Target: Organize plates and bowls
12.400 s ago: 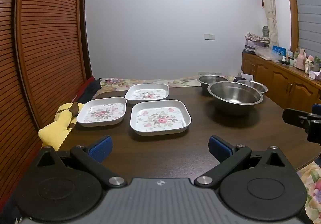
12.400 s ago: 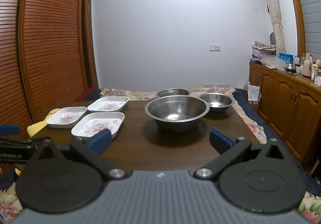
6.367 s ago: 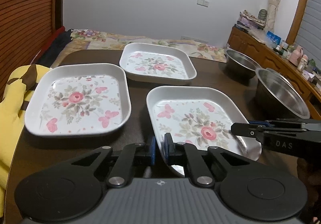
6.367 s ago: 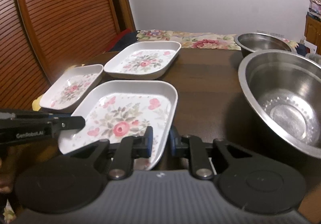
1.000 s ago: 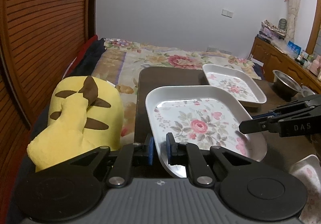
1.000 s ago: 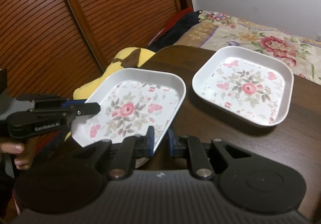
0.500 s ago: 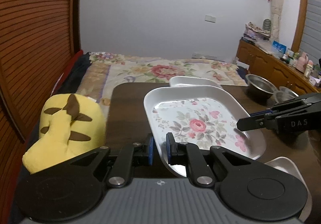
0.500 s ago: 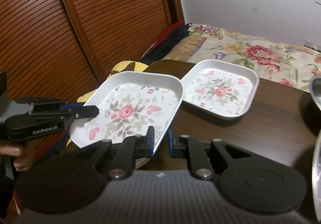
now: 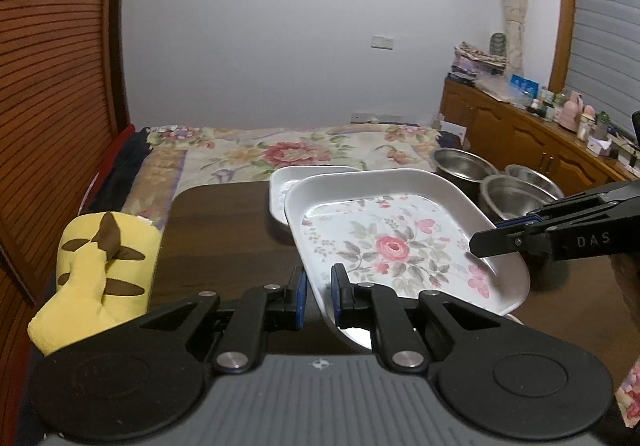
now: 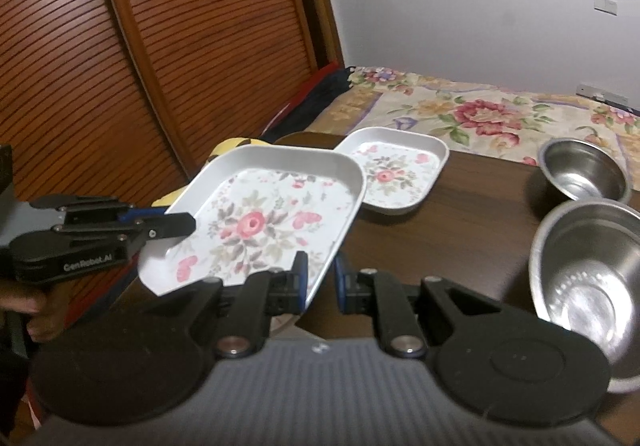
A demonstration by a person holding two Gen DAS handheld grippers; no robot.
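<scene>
We had the floral plate (image 9: 396, 242) lifted off the table (image 9: 224, 222), left gripper (image 9: 319, 296) and right gripper (image 10: 320, 280) each clamped on its rim.

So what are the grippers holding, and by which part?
Both hold the floral plate by its rim: left gripper and right gripper, at opposite edges.

Held plate (image 10: 264, 222) above table (image 10: 472, 242), 2 bowls (image 10: 584, 170) right.
</scene>
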